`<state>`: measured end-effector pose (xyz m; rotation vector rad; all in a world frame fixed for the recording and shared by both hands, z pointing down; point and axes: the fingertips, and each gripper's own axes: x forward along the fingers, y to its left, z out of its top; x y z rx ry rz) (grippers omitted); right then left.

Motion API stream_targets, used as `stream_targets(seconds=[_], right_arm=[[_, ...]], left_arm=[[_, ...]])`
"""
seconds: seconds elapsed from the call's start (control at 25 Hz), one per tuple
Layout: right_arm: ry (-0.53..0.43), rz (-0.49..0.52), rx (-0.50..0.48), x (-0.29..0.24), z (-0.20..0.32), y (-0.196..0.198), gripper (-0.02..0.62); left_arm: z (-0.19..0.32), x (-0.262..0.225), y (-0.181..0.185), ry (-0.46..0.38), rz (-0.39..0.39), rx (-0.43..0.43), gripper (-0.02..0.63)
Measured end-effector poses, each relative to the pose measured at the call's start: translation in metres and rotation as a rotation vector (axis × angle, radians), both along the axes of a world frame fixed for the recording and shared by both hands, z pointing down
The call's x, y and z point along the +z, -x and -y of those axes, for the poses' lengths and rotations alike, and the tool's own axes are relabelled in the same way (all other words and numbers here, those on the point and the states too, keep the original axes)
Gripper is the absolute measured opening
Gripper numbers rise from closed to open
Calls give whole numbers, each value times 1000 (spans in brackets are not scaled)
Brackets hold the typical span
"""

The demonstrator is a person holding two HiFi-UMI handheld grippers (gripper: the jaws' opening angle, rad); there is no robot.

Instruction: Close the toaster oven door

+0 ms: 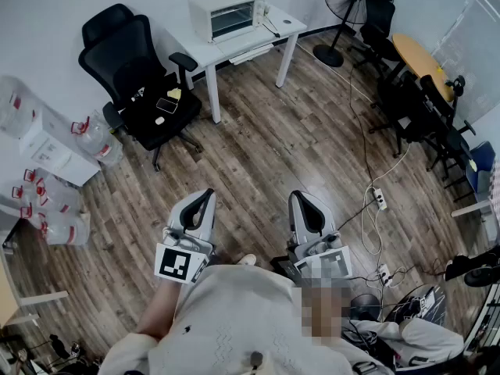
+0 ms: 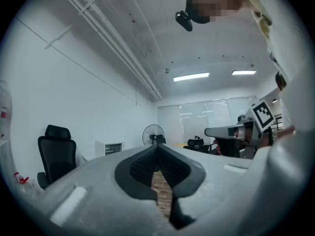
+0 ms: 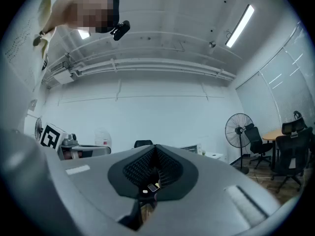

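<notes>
A white toaster oven [image 1: 226, 16] stands on a white desk [image 1: 285, 23] across the room, its glass front facing me; from this far I cannot tell how the door stands. It also shows small in the left gripper view [image 2: 112, 148] and just past the jaws in the right gripper view [image 3: 191, 149]. My left gripper [image 1: 205, 198] and right gripper [image 1: 301, 201] are held side by side close to the person's body, pointing level over the wood floor. Both are shut with nothing between the pads [image 2: 147, 163] [image 3: 140, 166].
A black office chair [image 1: 144, 84] with a phone on its seat stands left of the desk. Water bottles [image 1: 47, 170] line the left wall. A floor fan [image 1: 351, 6], a round table [image 1: 418, 57] with chairs, and power strips with cables [image 1: 379, 201] fill the right side.
</notes>
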<state>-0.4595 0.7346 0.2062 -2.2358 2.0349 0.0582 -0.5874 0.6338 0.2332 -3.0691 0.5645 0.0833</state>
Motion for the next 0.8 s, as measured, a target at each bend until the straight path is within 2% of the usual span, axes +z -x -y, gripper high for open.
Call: stream_targets(seconds=[0.28, 0.52, 0.8], right_arm=[[-5, -22, 8, -6, 2, 12, 8], [1, -22, 35, -7, -2, 13, 9], [15, -31, 84, -4, -21, 4, 9]], left_arm=[[4, 2, 13, 7, 9, -6, 3], [1, 2, 6, -9, 18, 36, 3], [-5, 5, -12, 13, 5, 75, 3]])
